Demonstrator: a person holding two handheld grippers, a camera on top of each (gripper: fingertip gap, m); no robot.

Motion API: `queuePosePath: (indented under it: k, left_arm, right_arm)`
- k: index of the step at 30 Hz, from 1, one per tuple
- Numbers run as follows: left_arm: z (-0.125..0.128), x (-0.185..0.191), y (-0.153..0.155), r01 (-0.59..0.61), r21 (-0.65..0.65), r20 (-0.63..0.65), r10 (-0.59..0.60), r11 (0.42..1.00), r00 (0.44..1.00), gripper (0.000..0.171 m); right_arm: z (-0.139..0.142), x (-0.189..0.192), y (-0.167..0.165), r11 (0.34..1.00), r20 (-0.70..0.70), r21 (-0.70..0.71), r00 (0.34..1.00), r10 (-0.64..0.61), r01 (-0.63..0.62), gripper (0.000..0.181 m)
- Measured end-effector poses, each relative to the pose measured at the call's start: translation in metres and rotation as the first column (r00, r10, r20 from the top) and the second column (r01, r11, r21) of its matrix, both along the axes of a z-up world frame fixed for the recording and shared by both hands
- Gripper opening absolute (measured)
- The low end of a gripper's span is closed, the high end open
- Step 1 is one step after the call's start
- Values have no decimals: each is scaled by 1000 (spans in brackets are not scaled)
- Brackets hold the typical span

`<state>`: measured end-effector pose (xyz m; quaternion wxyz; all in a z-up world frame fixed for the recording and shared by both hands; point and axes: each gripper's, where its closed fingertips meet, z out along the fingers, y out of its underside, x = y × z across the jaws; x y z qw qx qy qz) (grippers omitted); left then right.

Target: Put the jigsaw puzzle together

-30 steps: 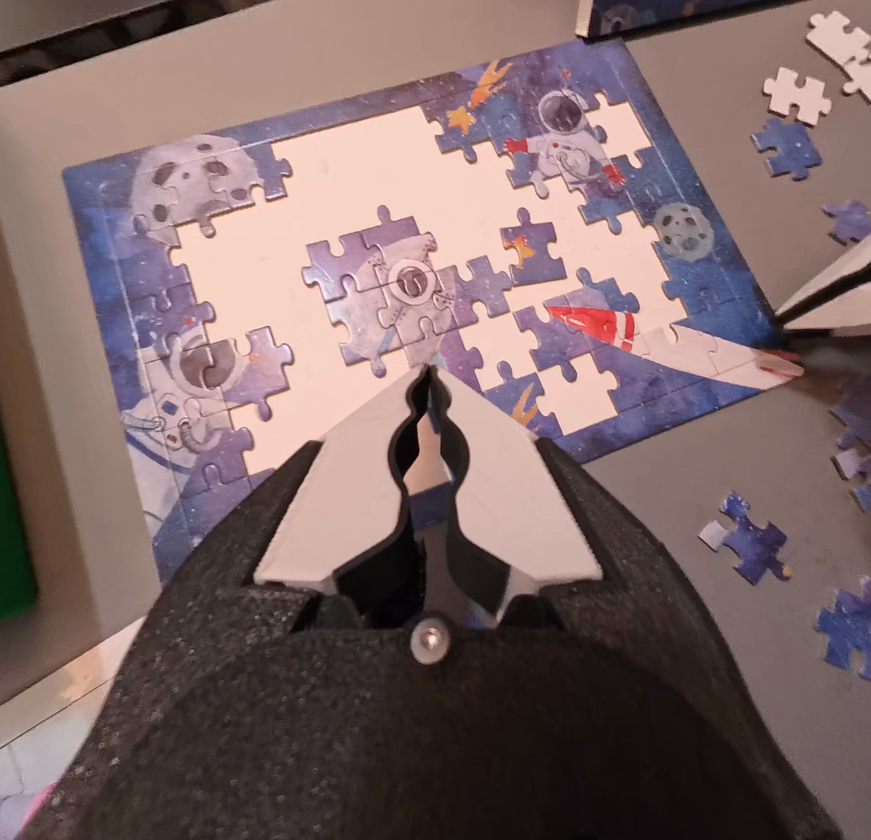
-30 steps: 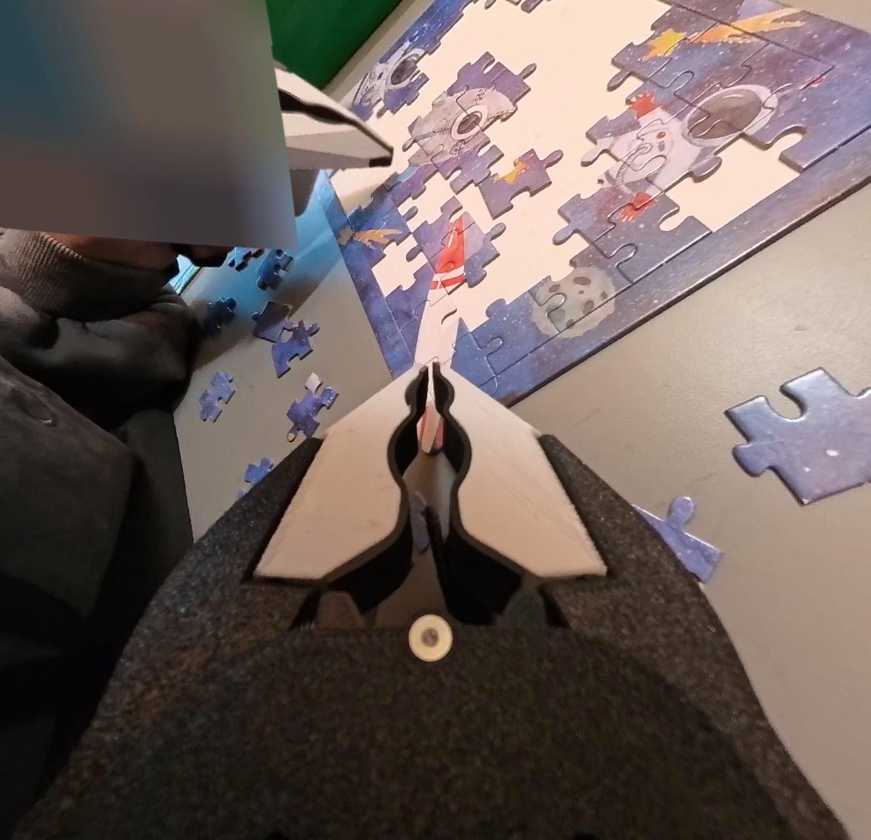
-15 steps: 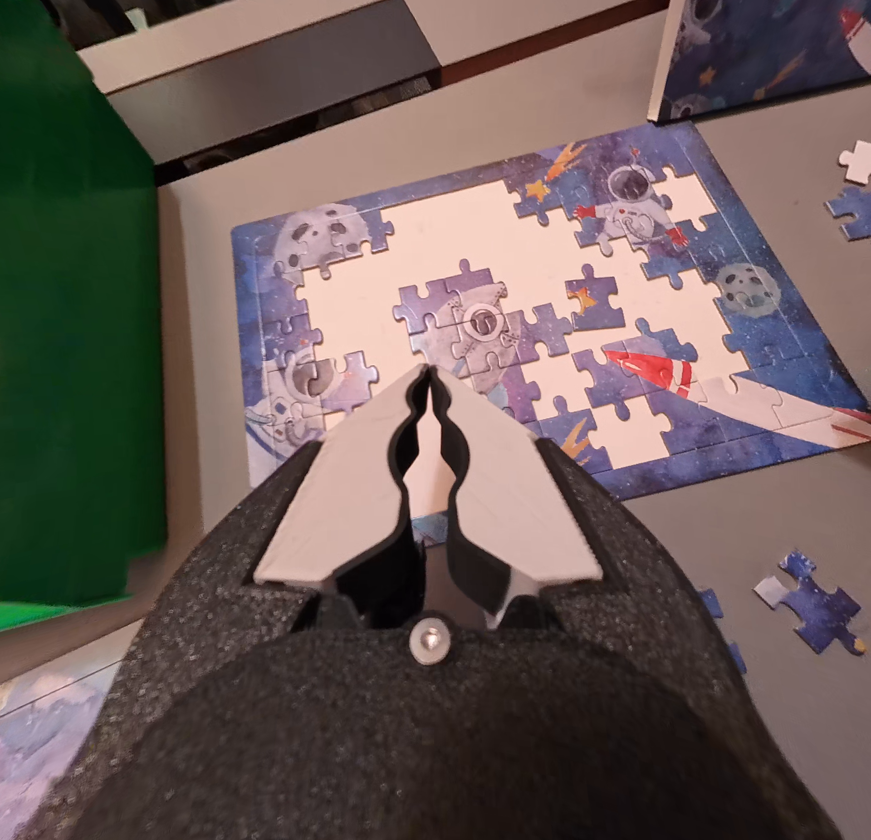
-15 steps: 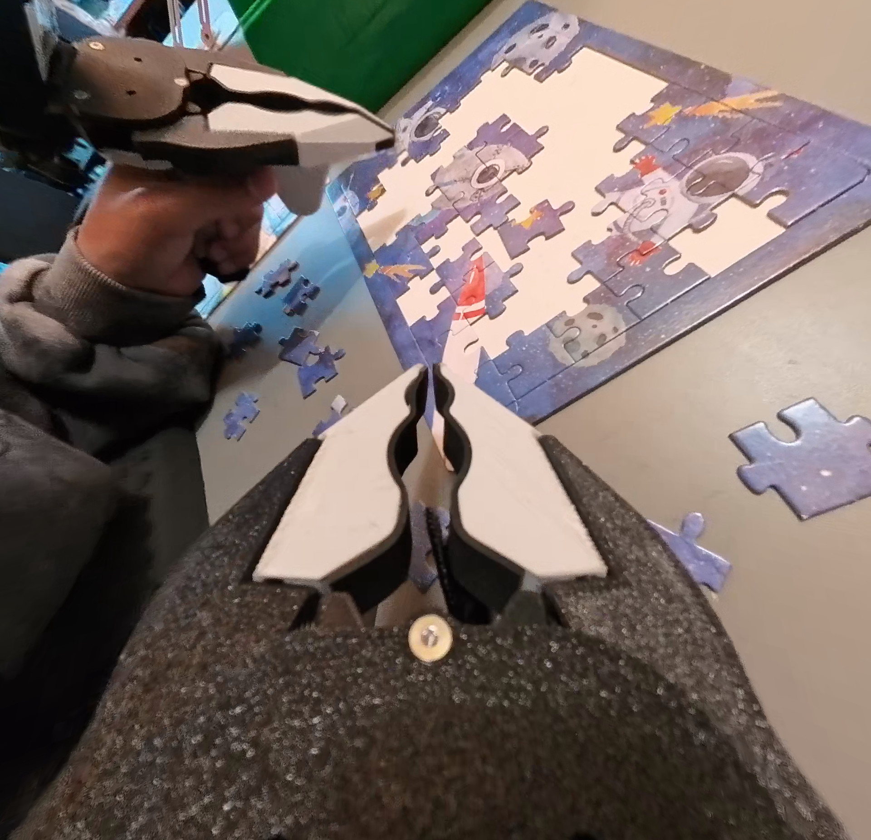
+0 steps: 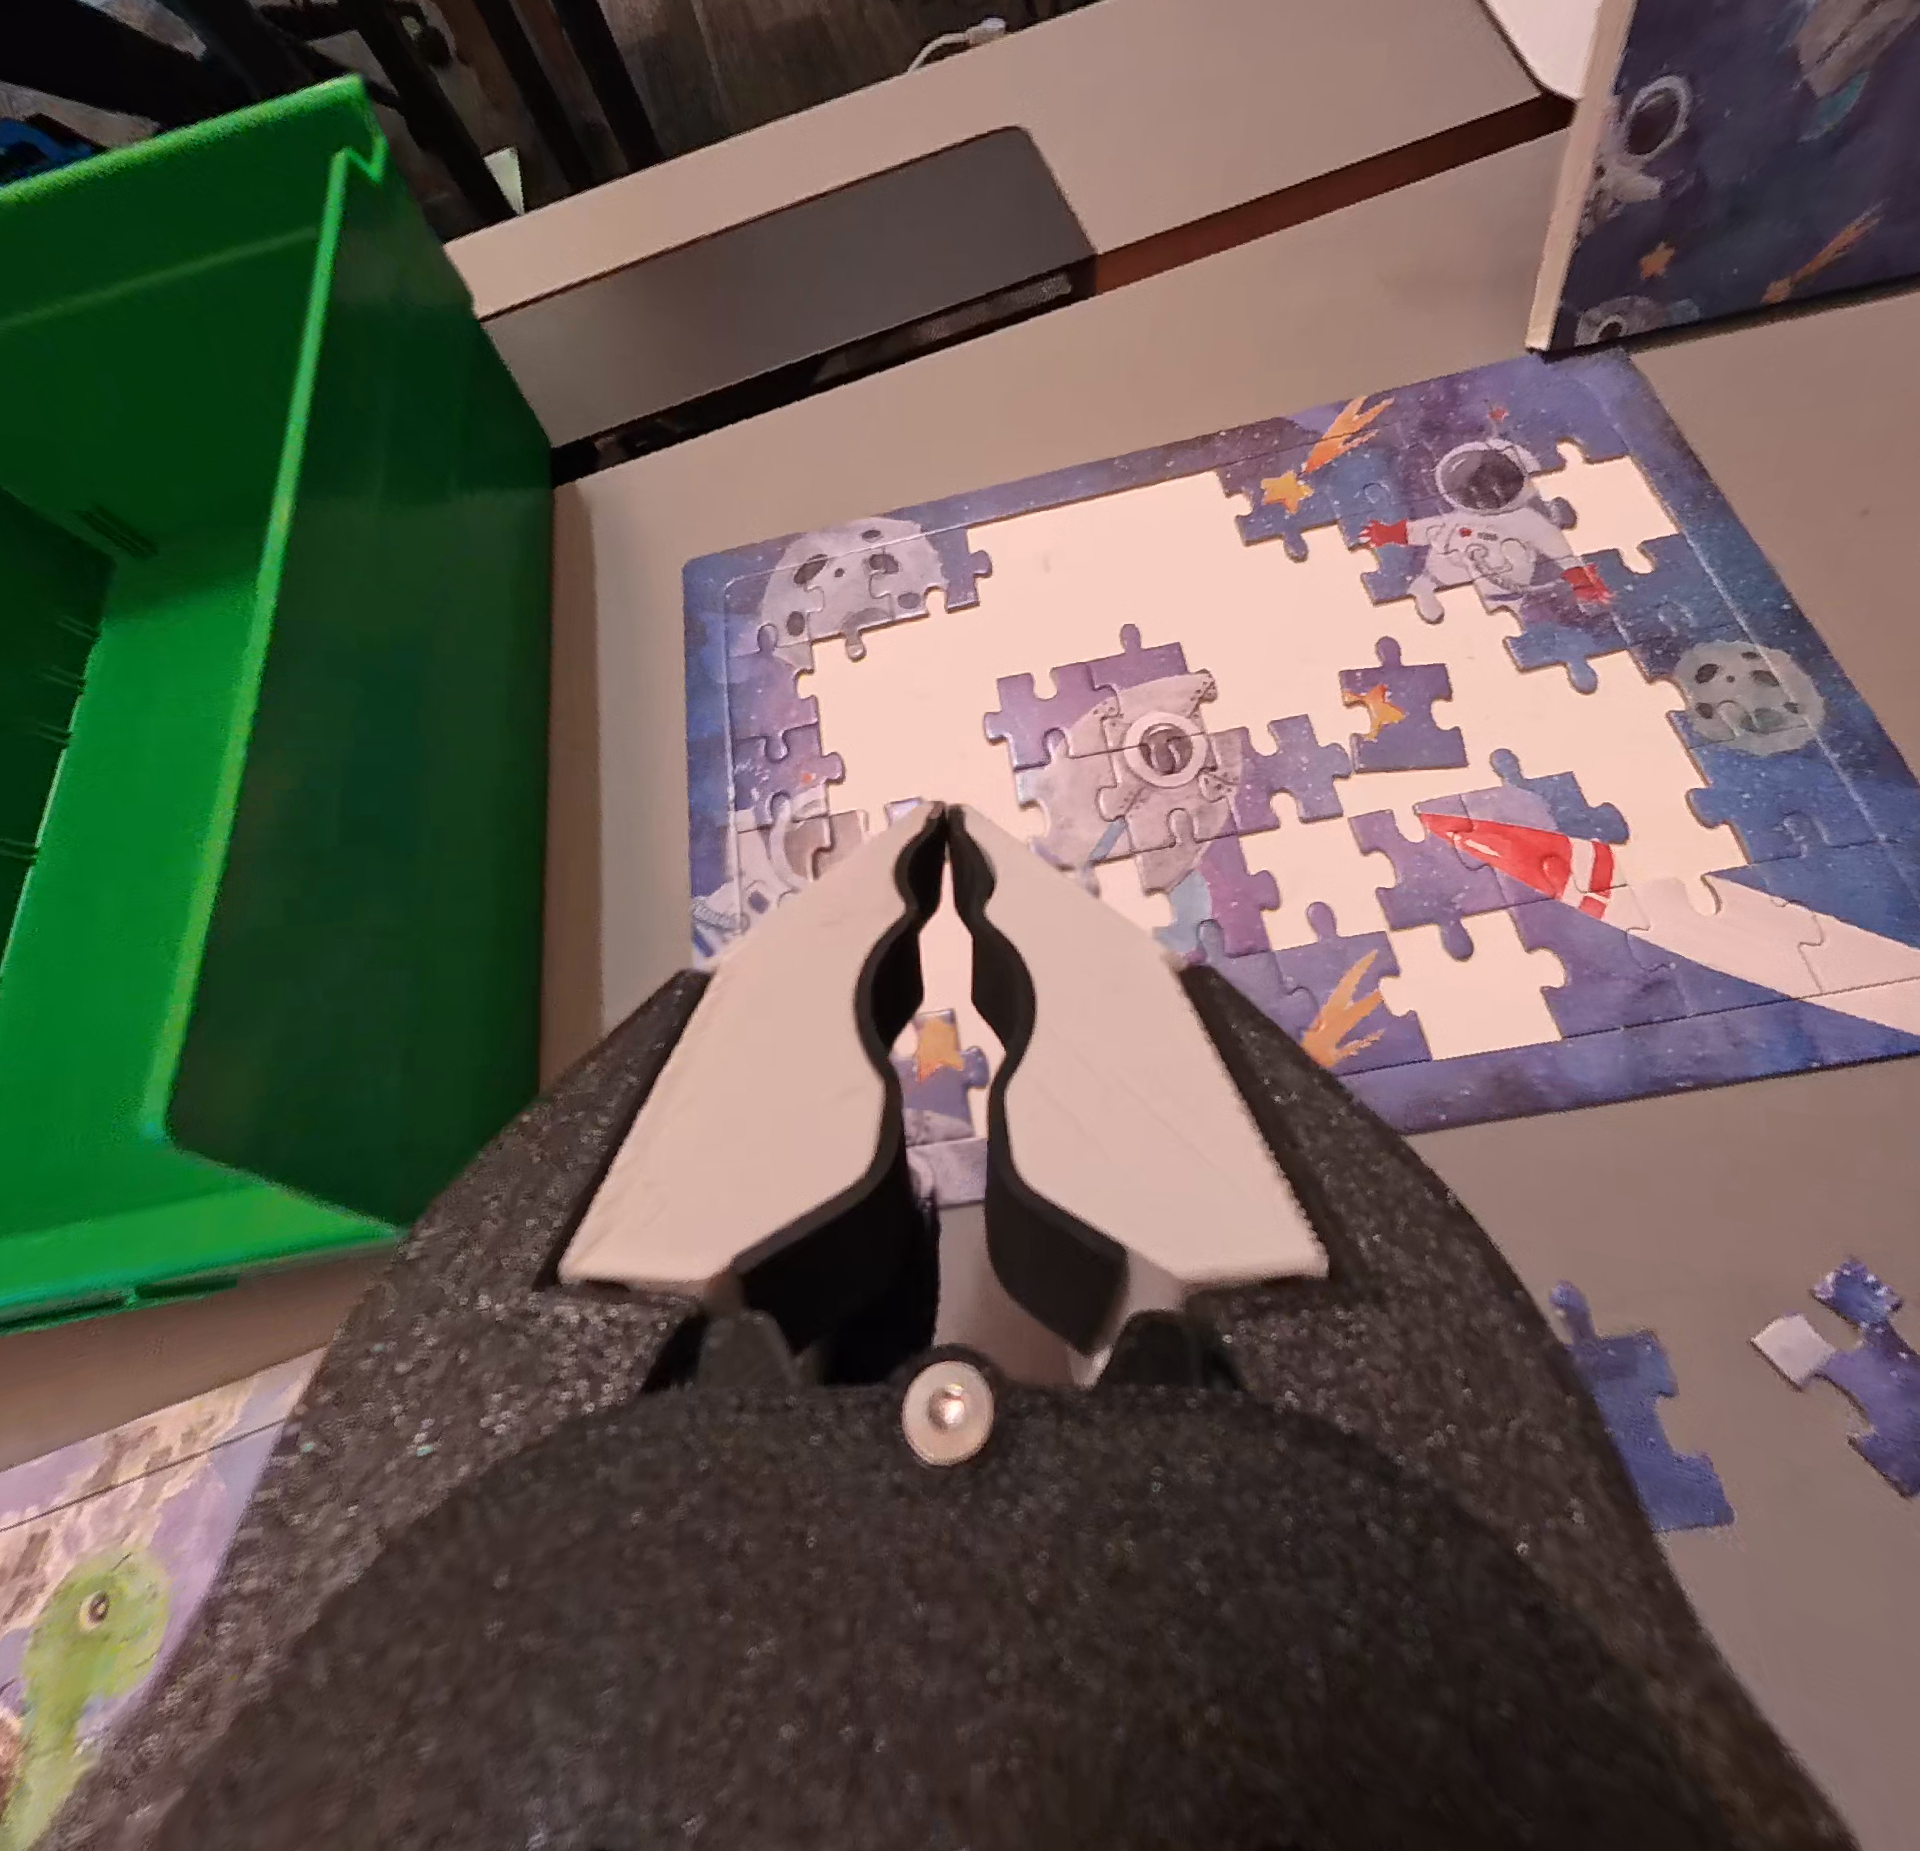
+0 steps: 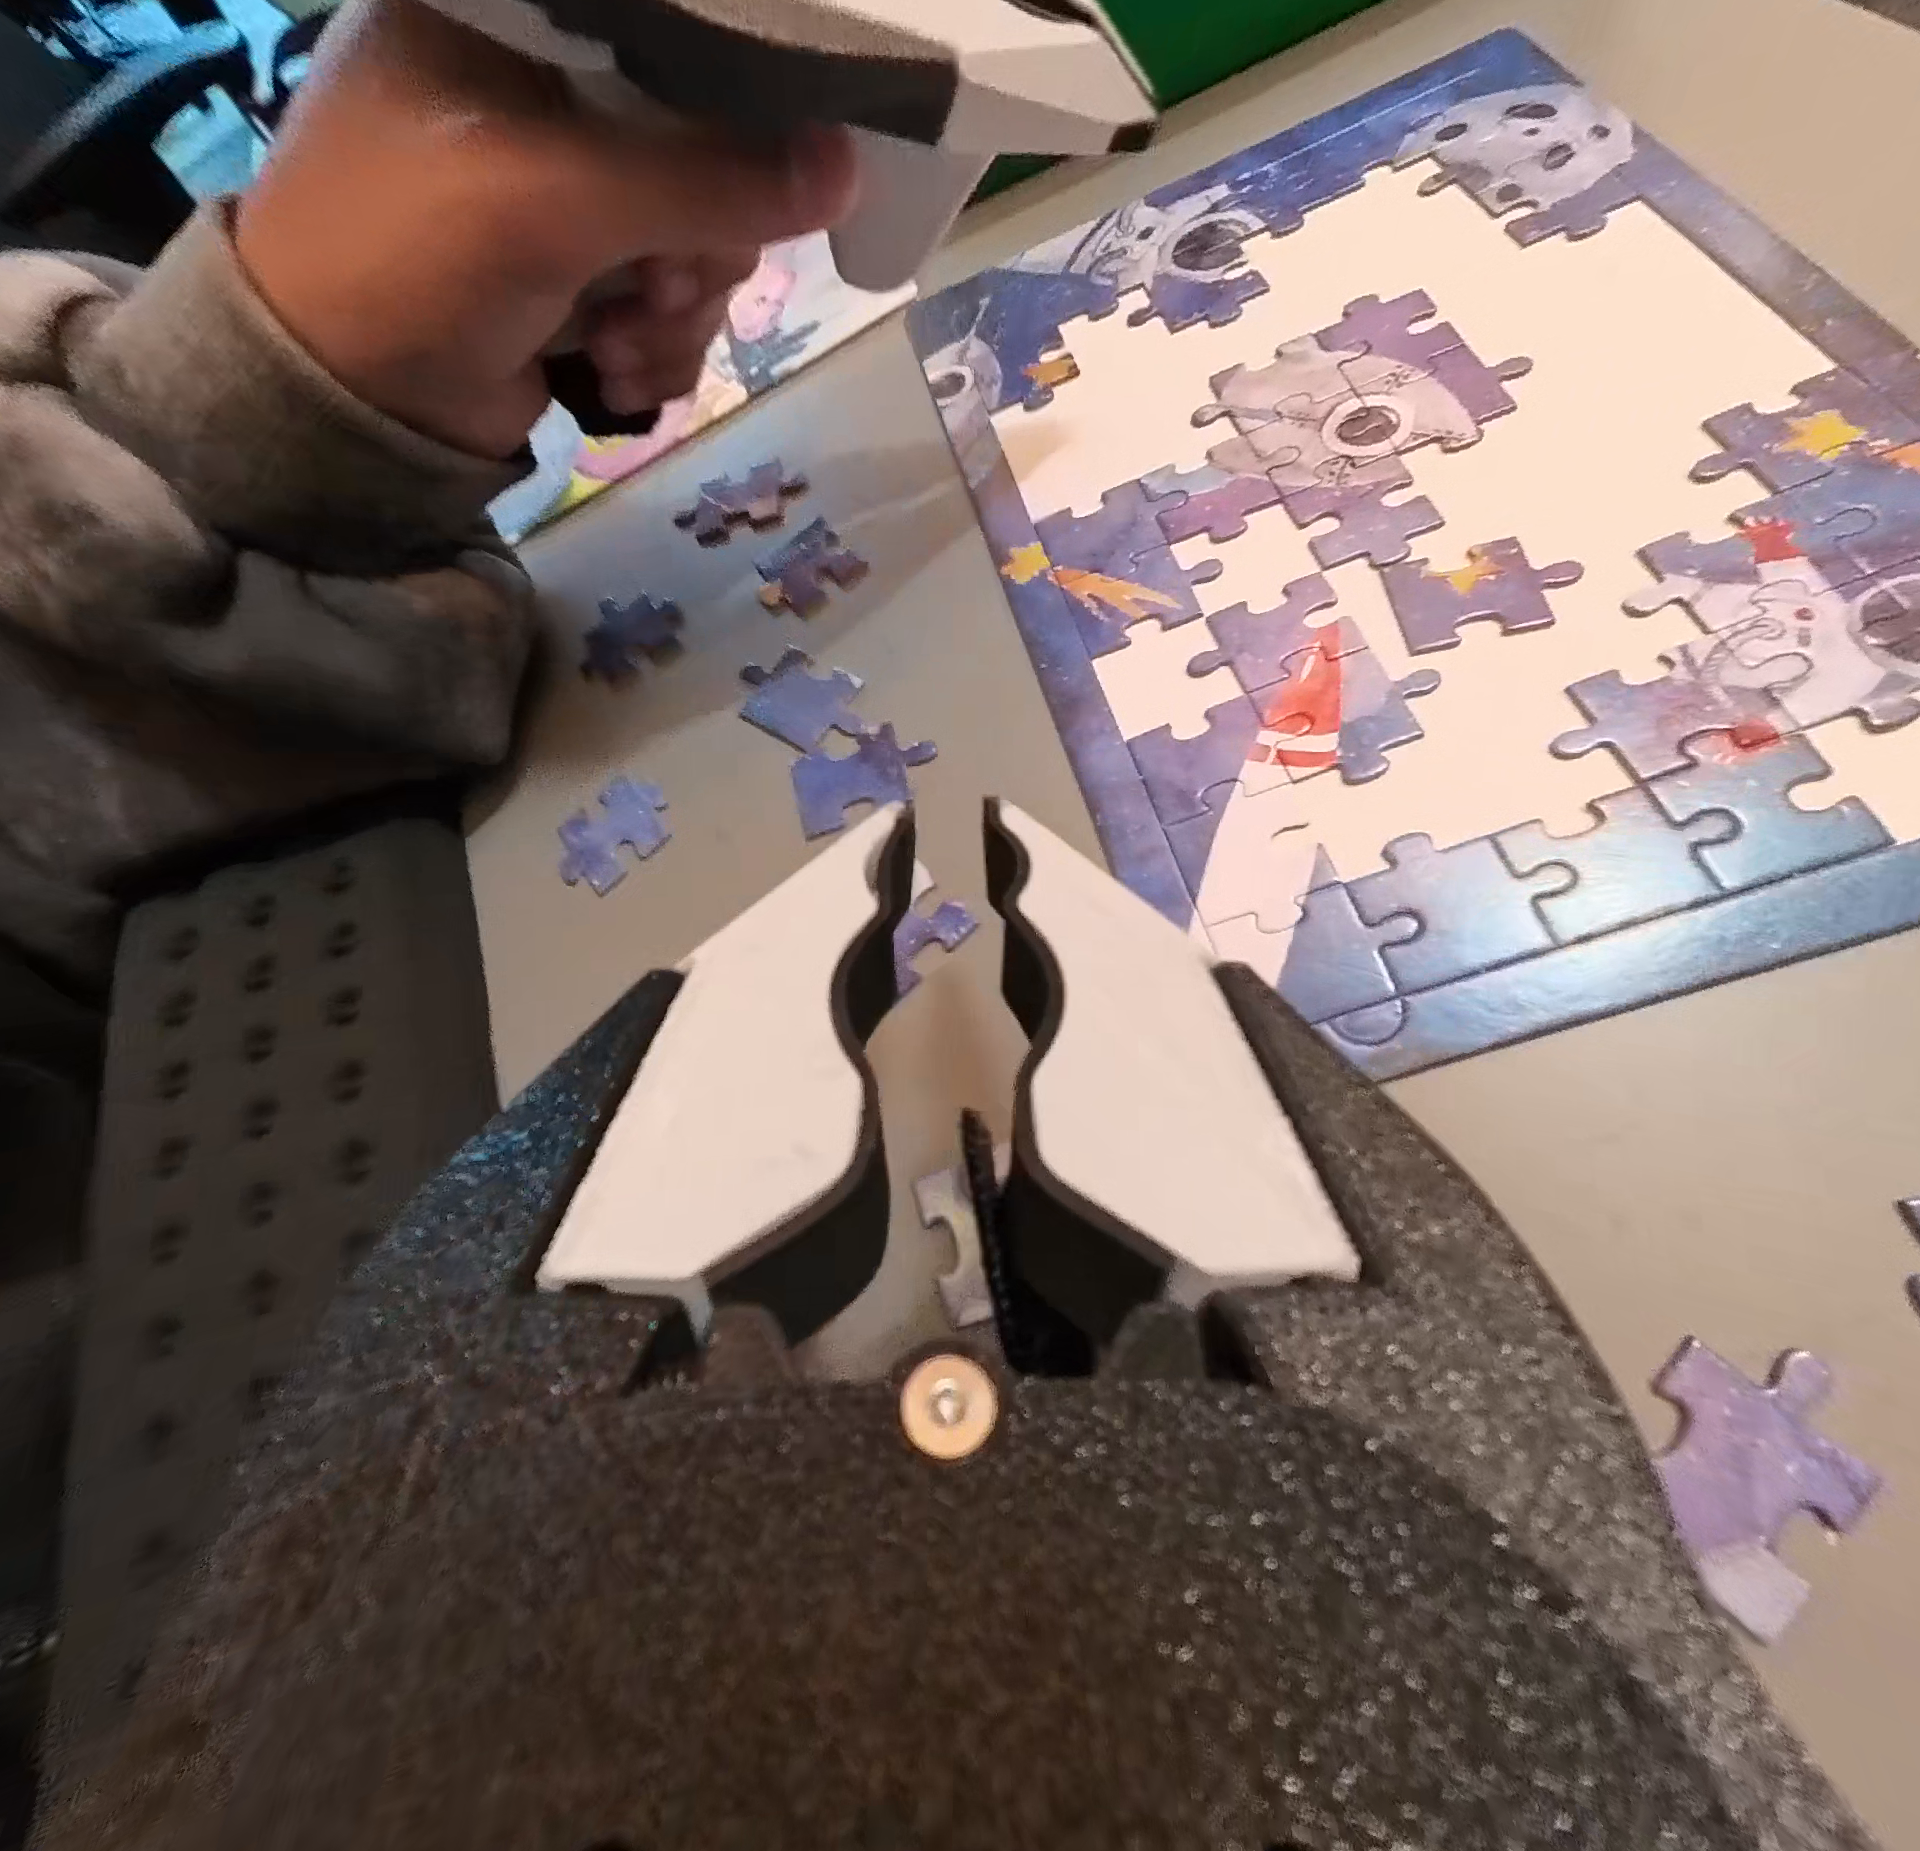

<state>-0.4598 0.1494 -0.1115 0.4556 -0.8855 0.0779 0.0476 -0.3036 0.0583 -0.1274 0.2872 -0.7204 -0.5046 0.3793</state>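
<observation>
The space jigsaw puzzle (image 5: pixel 1766 793) lies flat in its blue frame on the grey table, with white gaps in the middle; it also shows in the right wrist view (image 6: pixel 1558 897). My left gripper (image 5: pixel 943 816) is shut and empty, raised above the puzzle's near left corner. My right gripper (image 6: pixel 945 814) is open with nothing between its tips, just off the puzzle's white-streaked corner. A pale piece (image 6: pixel 951 1251) shows low between its jaws; I cannot tell whether it touches them. Several loose blue pieces (image 6: pixel 810 565) lie ahead of the right gripper, and one (image 6: pixel 1756 1469) to its right.
A green bin (image 5: pixel 208 658) stands left of the puzzle. The puzzle box (image 5: pixel 1745 139) stands upright at the back right. Two loose pieces (image 5: pixel 1631 1417) lie at the near right. Another picture board (image 5: pixel 83 1593) lies at the near left. A hand in a grey sleeve (image 6: pixel 468 243) holds the left gripper.
My right gripper opened and no longer holds the white-and-red piece; it swung left off the puzzle's corner. My left gripper rose and drew back, still shut.
</observation>
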Motion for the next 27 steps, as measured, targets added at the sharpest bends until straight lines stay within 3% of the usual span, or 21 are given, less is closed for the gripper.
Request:
queuePosePath:
  k: [6, 10, 13, 15, 17, 22, 27]
  left_arm:
    - [17, -15, -2, -53, 69, 92, 46, 996, 995, 0]
    - [11, -3, -4, 24, 20, 197, -28, 1000, 980, 0]
    - [-21, 15, -13, 150, -132, 207, -120, 980, 971, 0]
    - [-41, 25, -21, 228, -212, 183, -190, 950, 965, 0]
    - [-54, 33, -27, 285, -247, 194, -241, 926, 951, 0]
    - [-46, 48, -31, 352, -182, 337, -278, 918, 899, 0]
    - [-53, 52, -33, 370, -214, 279, -306, 904, 910, 0]
  right_arm:
    - [-7, -3, -5, 994, 68, 103, 997, 30, -37, 17]
    - [-13, -10, -3, 973, 119, 222, 992, 44, -70, 20]
    - [-13, -20, 14, 971, 155, 228, 987, 41, -76, 24]
    - [-10, -26, 33, 977, 212, 195, 977, 38, -80, 43]
    - [0, -36, 64, 973, 223, 221, 975, 8, -59, 41]
    - [-9, -64, 116, 965, 290, 219, 954, 76, -143, 39]
    - [-45, -67, 115, 943, 383, 213, 910, 161, -257, 38]
